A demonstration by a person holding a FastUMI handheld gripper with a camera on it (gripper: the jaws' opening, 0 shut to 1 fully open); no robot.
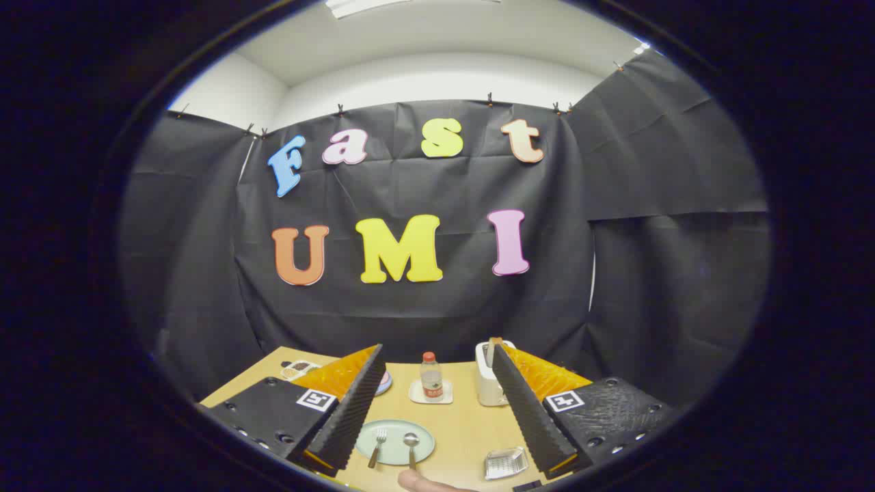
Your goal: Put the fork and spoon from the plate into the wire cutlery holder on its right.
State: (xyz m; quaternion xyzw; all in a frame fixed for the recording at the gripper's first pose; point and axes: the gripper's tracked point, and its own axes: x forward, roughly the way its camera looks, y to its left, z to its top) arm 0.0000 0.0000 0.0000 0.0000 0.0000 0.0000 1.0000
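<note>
The gripper (437, 400) is held high above a wooden table (465, 427), its two fingers spread wide with nothing between them. Taking the pale green plate (395, 442) as landmark: the plate lies on the table below and between the fingers, nearer the left one. On it rest the fork (378, 445), to the left, and the spoon (411, 447), to the right, side by side, handles pointing toward the camera and reaching past the plate's near rim. The wire cutlery holder (506, 462) sits on the table to the right of the plate, apart from it, close under the right finger. Beyond the plate stand a small bottle (431, 376) on a white coaster (431, 393) and, to its right, a white toaster (488, 376). A fingertip (424, 484) shows just nearer than the plate. Judged step: the approach, neither utensil yet grasped. The next move calls for lowering the open fingers over one handle and closing across it.
</note>
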